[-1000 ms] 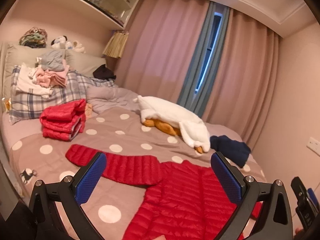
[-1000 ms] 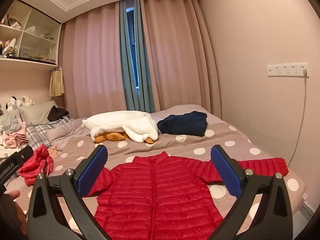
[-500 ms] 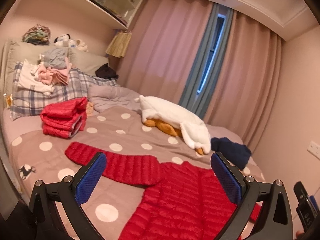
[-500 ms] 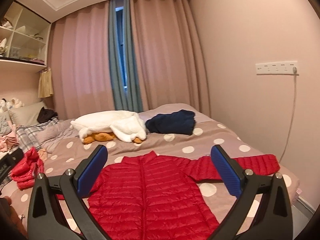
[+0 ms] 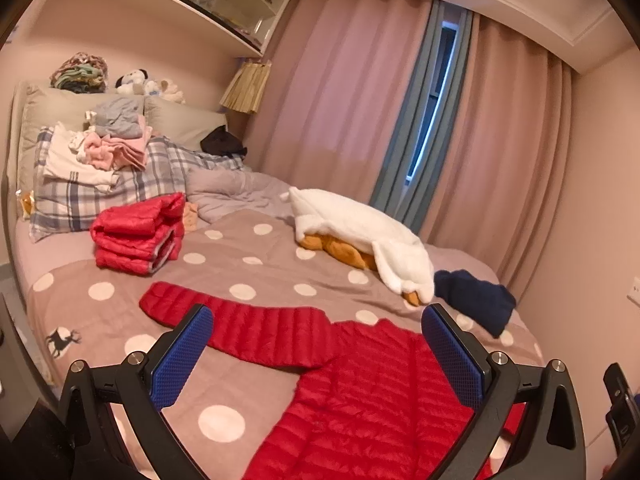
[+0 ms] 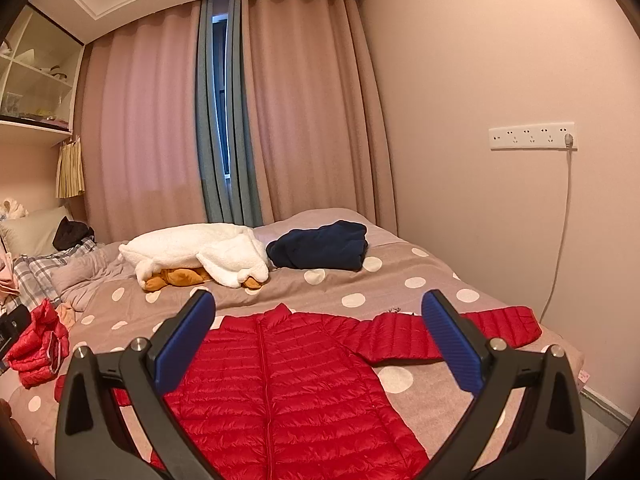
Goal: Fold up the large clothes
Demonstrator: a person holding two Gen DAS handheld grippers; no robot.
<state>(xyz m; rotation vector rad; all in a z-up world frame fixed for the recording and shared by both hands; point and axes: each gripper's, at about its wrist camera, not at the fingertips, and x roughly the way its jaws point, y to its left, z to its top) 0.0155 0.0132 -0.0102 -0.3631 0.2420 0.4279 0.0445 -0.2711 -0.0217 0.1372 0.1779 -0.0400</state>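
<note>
A red quilted puffer jacket lies flat and zipped on the polka-dot bed cover, both sleeves spread out sideways. In the left wrist view its body fills the lower middle and one sleeve reaches left. My left gripper hovers open above that sleeve and shoulder, holding nothing. My right gripper hangs open over the jacket's chest, its right finger in front of the other sleeve. Neither gripper touches the fabric.
A folded red jacket stack sits near plaid pillows piled with clothes. A white fleece over an orange plush and a folded navy garment lie farther back. Curtains stand behind; a wall socket strip with cable is on the right.
Both cameras have shifted slightly: the left view has drifted so the jacket sits lower and more central, the right view has panned right and dipped nearer the jacket. Both grippers stay open.
</note>
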